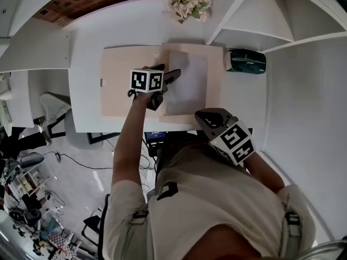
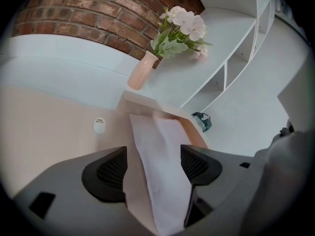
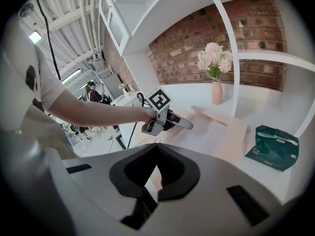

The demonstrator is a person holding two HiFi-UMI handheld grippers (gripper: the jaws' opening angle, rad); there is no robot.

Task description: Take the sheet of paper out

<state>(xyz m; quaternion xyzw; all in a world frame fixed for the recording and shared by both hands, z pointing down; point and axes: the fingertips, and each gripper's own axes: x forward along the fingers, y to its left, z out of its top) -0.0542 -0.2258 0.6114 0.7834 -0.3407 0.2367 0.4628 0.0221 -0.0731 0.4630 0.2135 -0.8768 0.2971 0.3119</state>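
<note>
My left gripper point(image 2: 153, 166) has its jaws spread wide over the open beige cardboard folder point(image 2: 54, 132) on the white table point(image 1: 87, 42), and the pale white sheet of paper point(image 2: 160, 156) lies on the folder's right half, running up through the gap between my two black pads with neither pad pinching it. My right gripper point(image 3: 156, 162) hangs near the table's front edge, well apart from the sheet, jaws closed on nothing

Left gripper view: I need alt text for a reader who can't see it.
The left gripper has its tongs wide apart, with a white sheet of paper lying between them on an open beige folder on a white table. Behind stand a pink vase of pale flowers, a brick wall and white shelves.
</note>
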